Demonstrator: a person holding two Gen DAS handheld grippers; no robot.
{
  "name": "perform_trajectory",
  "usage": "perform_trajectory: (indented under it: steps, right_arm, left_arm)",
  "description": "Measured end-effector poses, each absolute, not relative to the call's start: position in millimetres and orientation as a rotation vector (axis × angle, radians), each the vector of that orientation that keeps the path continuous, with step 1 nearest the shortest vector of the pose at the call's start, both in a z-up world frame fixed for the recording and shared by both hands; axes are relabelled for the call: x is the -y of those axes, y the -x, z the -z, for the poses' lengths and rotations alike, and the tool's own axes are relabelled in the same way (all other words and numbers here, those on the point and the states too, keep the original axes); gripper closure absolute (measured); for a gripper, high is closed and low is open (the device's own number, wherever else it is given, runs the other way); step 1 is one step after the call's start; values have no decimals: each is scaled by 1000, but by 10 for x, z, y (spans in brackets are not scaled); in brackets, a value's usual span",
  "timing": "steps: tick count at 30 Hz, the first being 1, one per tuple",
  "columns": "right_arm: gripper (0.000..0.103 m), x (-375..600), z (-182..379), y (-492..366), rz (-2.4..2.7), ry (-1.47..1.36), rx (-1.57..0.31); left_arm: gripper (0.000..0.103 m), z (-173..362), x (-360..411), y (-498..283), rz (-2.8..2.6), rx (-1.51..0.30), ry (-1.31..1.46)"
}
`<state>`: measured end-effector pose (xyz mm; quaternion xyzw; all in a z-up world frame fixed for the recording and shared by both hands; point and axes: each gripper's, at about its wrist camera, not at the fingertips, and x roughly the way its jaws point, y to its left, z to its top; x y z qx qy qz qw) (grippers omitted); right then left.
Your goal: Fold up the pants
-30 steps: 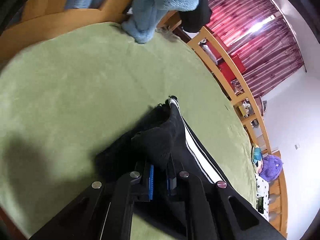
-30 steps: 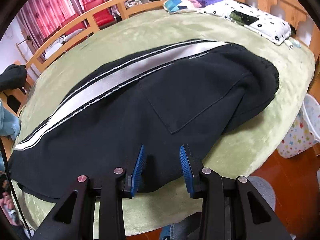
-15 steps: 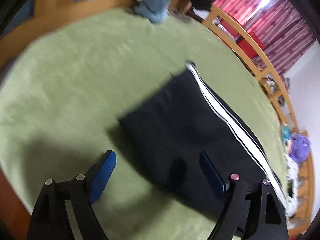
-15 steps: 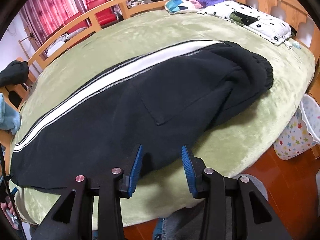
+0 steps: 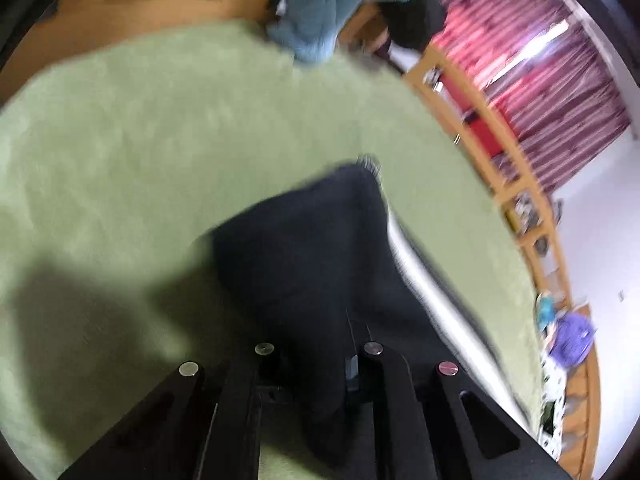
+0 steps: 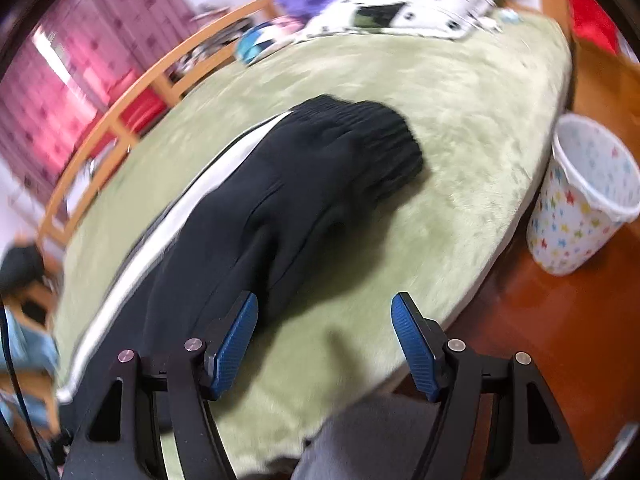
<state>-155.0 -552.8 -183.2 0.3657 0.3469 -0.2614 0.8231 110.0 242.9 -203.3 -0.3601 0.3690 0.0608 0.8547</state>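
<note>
Black fleece pants (image 6: pixel 304 184) lie on the green bed (image 6: pixel 460 128), soft and floppy; left claw (image 5: pixel 312 364) pinches the leg hem, right claw (image 6: pixel 324 340) gapes empty beside the seat.

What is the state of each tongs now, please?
Left tongs: closed on the black pants.
Right tongs: open, holding nothing.

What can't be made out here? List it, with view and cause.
- Left tool pads: left wrist view, buried in the pants; the grip can't be confirmed.
- Leg ends: right wrist view, cut off at the lower left edge.
- Shelf items: left wrist view, motion-blurred, too small.
</note>
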Motion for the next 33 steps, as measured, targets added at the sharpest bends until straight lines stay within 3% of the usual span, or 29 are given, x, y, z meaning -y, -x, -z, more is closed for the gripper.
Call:
perform_trajectory:
  steps: [2, 6, 8, 10, 12, 14, 15, 16, 17, 18, 19, 21, 24, 26, 27, 29, 30, 31, 33]
  right_arm:
    - [34, 5688, 1846, 1509, 553, -813, -702]
    - [32, 6030, 2033, 1301, 541, -884, -676]
    - [32, 6172, 2163, 1201, 514, -942, -673]
    - [30, 6285, 2303, 1109, 473, -1015, -652]
    - [23, 6398, 2458, 980, 415, -1102, -625]
    - [23, 6454, 2586, 842, 367, -1159, -627]
    - [30, 6457, 2585, 795, 346, -1162, -619]
    - [54, 6470, 2549, 720, 307, -1155, -620]
    - [64, 6482, 2446, 661, 303, -1117, -626]
    - [82, 6481, 2325, 638, 293, -1075, -611]
    - [90, 6502, 2131, 623, 271, -1019, -585]
    - [93, 6549, 1844, 628, 211, -964, -550]
    - [94, 6558, 1600, 659, 204, -830, -510]
    - [92, 6643, 1770, 617, 245, -801, -575]
    - [85, 6716, 1949, 595, 261, -836, -647]
    - [76, 6871, 2452, 624, 282, -971, -834]
    - [73, 6885, 2572, 738, 271, -1023, -820]
    - [65, 6858, 2548, 874, 289, -1012, -784]
    - [53, 6738, 2337, 1050, 376, -879, -766]
  left_arm:
    - [90, 1971, -2373, -1136, -160, -792, 687]
    - [66, 2279, -2192, -1235, -305, -958, 633]
    - [56, 2346, -2150, -1148, -307, -928, 663]
    - [39, 2342, -2092, -1093, -315, -900, 677]
    - [34, 2348, -1994, -1139, -331, -898, 655]
    - [35, 2358, -1935, -1210, -361, -897, 614]
    - [43, 2359, -1918, -1256, -372, -895, 595]
    - [79, 2334, -1913, -1302, -383, -877, 562]
    - [89, 2275, -1923, -1307, -380, -857, 553]
    - [91, 2222, -1942, -1314, -360, -838, 578]
    - [92, 2167, -1984, -1267, -347, -804, 627]
    - [92, 1991, -1997, -1133, -299, -715, 685]
    - [92, 1939, -1845, -1136, -285, -731, 604]
    - [90, 2133, -1776, -1207, -306, -832, 569]
    - [79, 2251, -1780, -1237, -331, -895, 554]
    - [73, 2363, -1837, -1219, -330, -912, 584]
    - [62, 2332, -1860, -1185, -336, -902, 589]
    - [43, 2290, -1882, -1173, -365, -915, 571]
    - [38, 2199, -1906, -1142, -417, -928, 519]
